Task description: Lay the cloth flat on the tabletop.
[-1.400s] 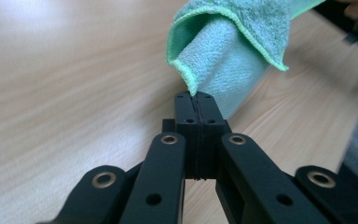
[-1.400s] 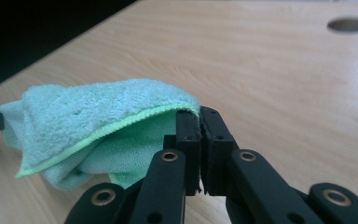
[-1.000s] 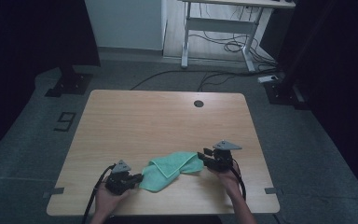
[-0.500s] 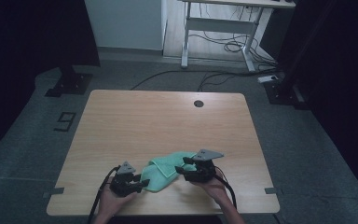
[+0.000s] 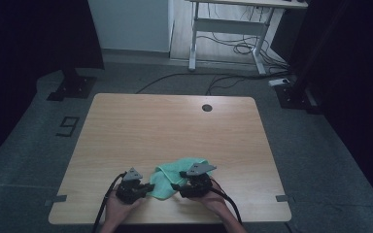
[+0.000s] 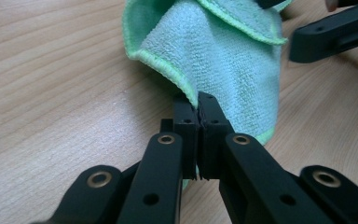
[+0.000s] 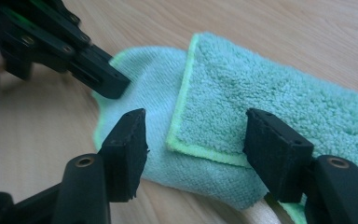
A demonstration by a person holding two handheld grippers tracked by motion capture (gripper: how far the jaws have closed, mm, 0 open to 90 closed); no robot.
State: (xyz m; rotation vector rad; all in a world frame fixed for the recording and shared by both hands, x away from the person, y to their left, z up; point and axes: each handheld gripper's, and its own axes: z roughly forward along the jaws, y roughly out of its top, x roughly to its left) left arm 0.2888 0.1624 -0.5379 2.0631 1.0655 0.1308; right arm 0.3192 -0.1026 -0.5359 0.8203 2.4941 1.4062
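A green microfibre cloth lies folded near the table's front edge, between my two grippers. My left gripper is shut on the cloth's stitched edge, which it pinches at the left end. In the high view the left gripper sits at the cloth's left. My right gripper is open and its jaws have just been opening. It hangs over the folded top layer of the cloth, and the pads do not press on it. In the high view the right gripper is at the cloth's near right.
The wooden table has a dark round hole near its far edge. Grey tape marks sit at the front corners. A white desk frame and cables stand on the floor beyond.
My right gripper has moved left and nearer, close to the left gripper, and let go of the cloth. The cloth is now folded over into a smaller shape. The left hand has hardly moved.
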